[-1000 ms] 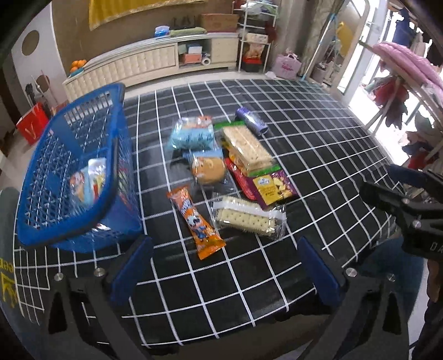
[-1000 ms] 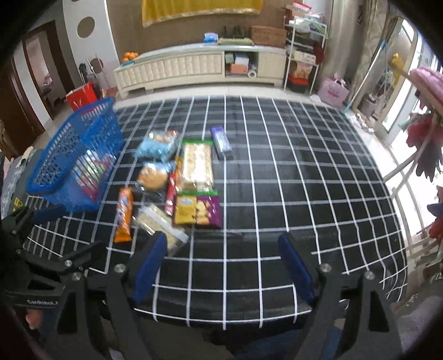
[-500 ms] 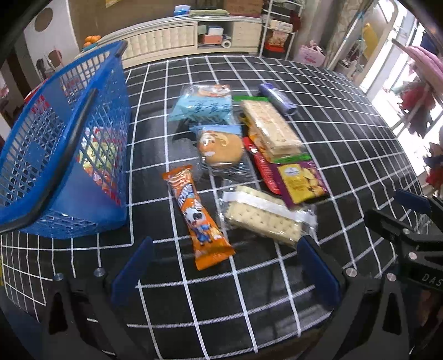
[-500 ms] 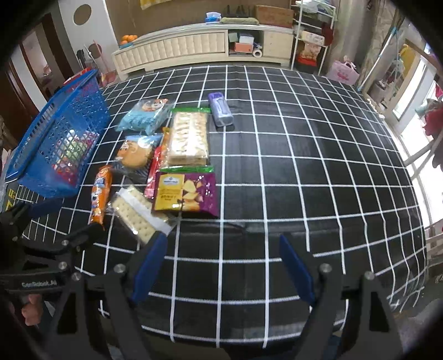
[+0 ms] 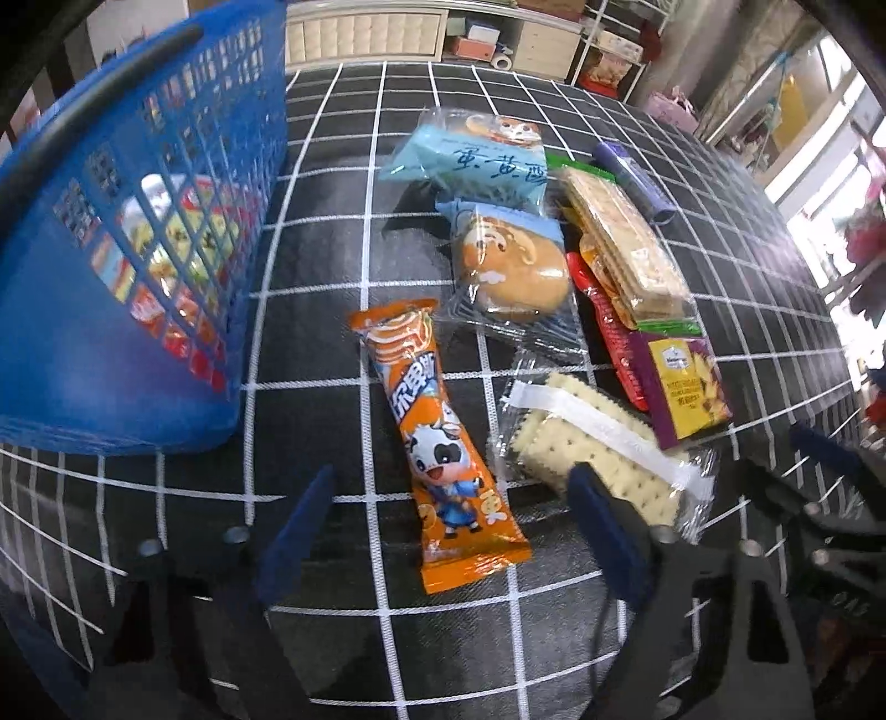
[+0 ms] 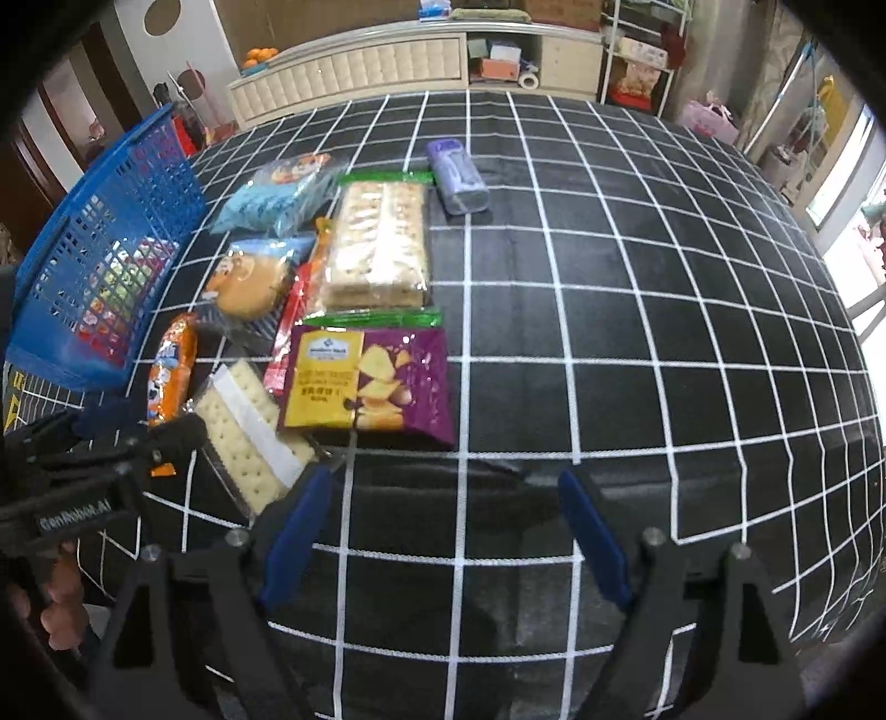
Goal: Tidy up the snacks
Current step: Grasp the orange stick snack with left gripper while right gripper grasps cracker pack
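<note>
Closing with nothing yet pressed, the left tool point(image 5: 448, 526) straddles the orange pack point(image 5: 440, 443) on the table point(image 5: 310, 310) beside the basket point(image 5: 138, 249), while the right tool point(image 6: 446, 531) hangs released.

1. Setting: a home living room is showing behind a table point(image 6: 637, 310) that is wearing a black cloth with a white grid.
2. A long cream sideboard point(image 6: 354, 69) is running along the far wall, with oranges point(image 6: 260, 54) sitting on top.
3. An open metal shelf rack point(image 6: 642, 55) is holding household boxes.
4. A pink bag point(image 6: 709, 119) is resting on the floor.
5. Daylight is coming through glazed doors point(image 6: 841, 177).
</note>
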